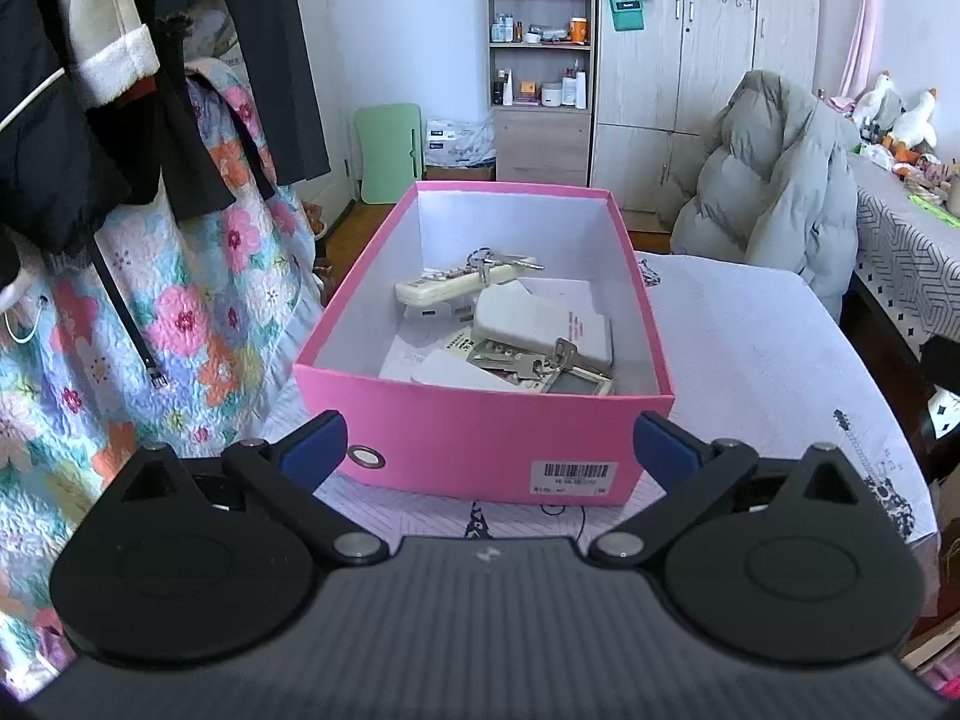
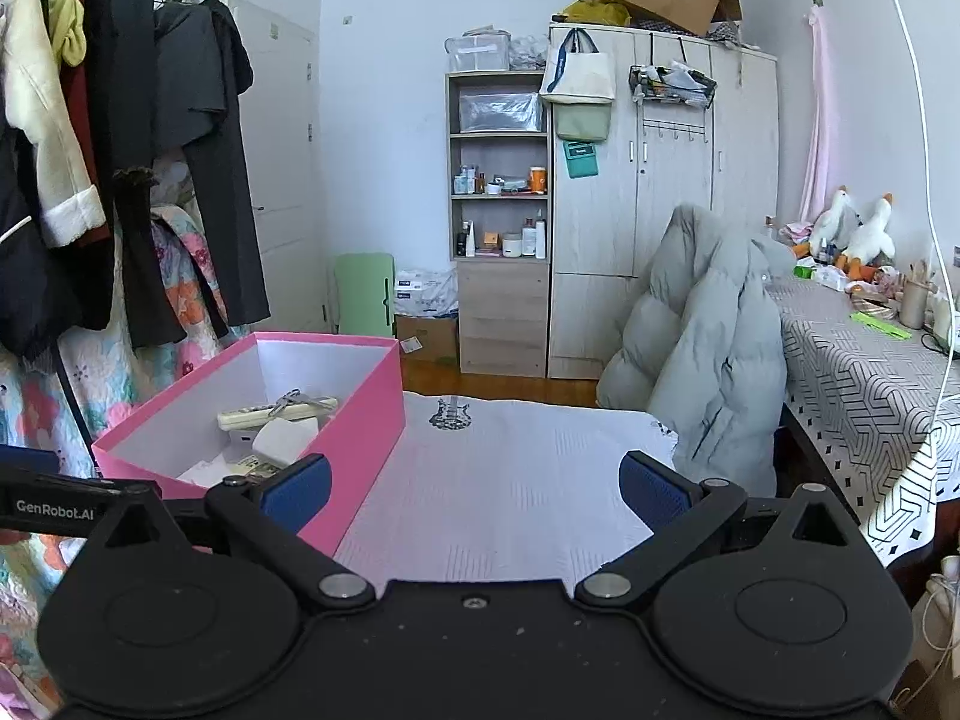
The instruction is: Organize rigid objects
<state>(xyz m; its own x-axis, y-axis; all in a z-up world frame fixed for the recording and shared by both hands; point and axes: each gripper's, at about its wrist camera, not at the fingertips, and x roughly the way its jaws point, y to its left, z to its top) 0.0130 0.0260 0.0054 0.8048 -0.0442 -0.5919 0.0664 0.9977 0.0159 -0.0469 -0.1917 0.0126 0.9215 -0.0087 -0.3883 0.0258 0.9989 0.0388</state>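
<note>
White cloth-covered counter [image 2: 510, 480] carries the open pink cardboard shoebox [image 1: 480, 444], long axis running straight away from the left tool [image 1: 489, 441]. Box sits dead ahead of that tool, short near wall just beyond its blue pads; from the right tool [image 2: 474, 483] it lies off to the left, so left hand is nearer. Inside: cream remote control [image 1: 444, 288], white flat case [image 1: 540, 324], metal keys [image 1: 552, 360]. Both tools spread fully wide, holding nothing; counter ahead of right tool bare.
</note>
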